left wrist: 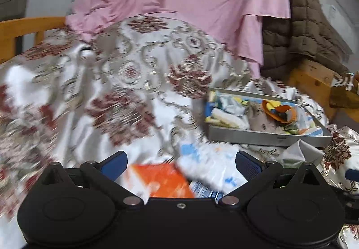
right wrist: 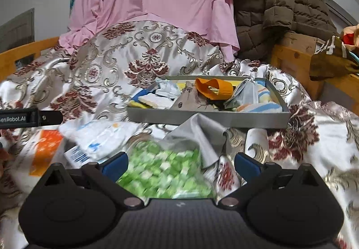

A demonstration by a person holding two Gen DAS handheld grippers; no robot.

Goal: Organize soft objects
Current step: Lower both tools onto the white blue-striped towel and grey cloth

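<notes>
Left claw (left wrist: 181,164): spread wide, empty, over the orange-and-white packet (left wrist: 161,179) at lower centre.
Right claw (right wrist: 181,164): released, above the green bag (right wrist: 166,172).
Handling: probably light, crinkly, slippery; pinch a loose edge.
Grey tray (right wrist: 208,117): centre right, on the bed.

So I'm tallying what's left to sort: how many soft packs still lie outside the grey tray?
3, blur permitting: orange-and-white pack on the left, white-and-blue pack beside it, green pack between the right gripper's open fingers. Others may hide below.
</notes>
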